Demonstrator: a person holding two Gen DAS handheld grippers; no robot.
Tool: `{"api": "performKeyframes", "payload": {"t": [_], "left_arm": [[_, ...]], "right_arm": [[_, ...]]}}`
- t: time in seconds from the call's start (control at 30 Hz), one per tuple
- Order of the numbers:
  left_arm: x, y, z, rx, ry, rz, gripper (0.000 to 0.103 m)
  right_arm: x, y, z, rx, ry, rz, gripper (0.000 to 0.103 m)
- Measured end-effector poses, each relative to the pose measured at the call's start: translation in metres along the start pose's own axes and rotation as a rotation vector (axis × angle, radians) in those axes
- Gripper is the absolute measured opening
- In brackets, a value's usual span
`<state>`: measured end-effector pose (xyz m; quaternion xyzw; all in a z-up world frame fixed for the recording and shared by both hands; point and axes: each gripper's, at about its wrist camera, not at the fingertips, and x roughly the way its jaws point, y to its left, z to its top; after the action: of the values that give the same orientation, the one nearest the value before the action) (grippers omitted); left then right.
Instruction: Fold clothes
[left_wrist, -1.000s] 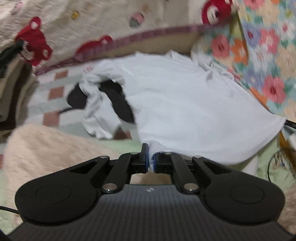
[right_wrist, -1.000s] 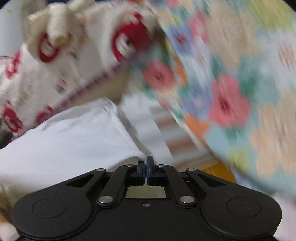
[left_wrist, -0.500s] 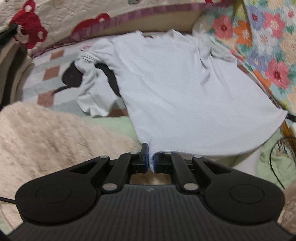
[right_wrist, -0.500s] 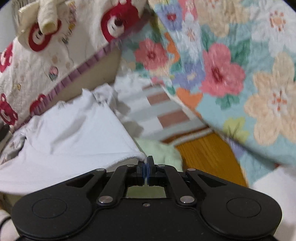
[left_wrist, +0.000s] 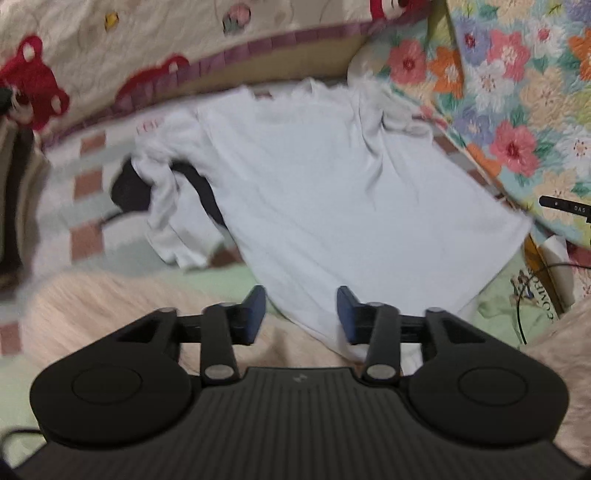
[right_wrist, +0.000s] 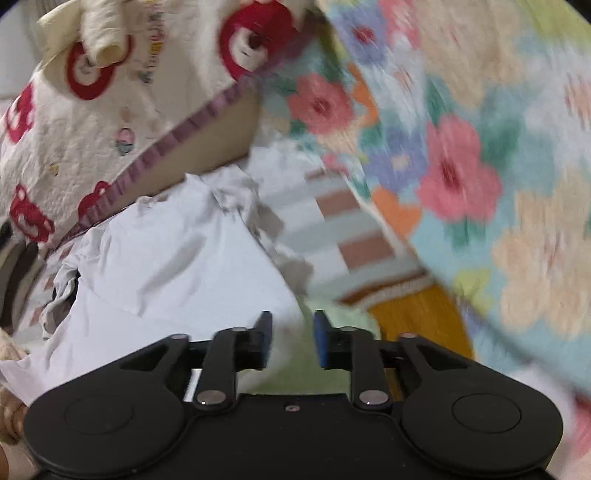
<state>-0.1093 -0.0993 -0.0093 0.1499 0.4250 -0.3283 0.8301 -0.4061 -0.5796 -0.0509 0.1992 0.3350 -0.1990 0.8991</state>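
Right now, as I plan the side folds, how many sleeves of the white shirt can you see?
2. One sleeve lies crumpled on the left over a dark object; the other is bunched top right by the floral quilt. Both grippers are open.

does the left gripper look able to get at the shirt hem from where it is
Probably yes. The left gripper has its jaws open, and the hem of the white shirt lies right between and under them on the fluffy blanket, with nothing covering it.
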Motion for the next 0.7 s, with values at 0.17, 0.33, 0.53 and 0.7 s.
{"api": "performKeyframes", "payload": {"t": [0.17,0.33,0.53,0.7], "left_arm": [[-0.016,0.018,0.027,0.026,-0.05,0.024,0.044],[0.002,0.043,0.072,0.039,-0.131,0.04,0.048],[0.067,0.069,0.137,0.05,-0.201,0.075,0.052],[0.134,0.111,0.182,-0.083,-0.232,0.129,0.049]], "right_arm": [[0.004,0.028,0.017,-0.045,0.003,0.026,0.044],[0.056,0.078,0.052,-0.143,0.052,0.1,0.044],[0.096,0.171,0.137,-0.494,-0.109,0.122,0.053],[0.177,0.22,0.192,-0.664,-0.106,0.063,0.058]]}}
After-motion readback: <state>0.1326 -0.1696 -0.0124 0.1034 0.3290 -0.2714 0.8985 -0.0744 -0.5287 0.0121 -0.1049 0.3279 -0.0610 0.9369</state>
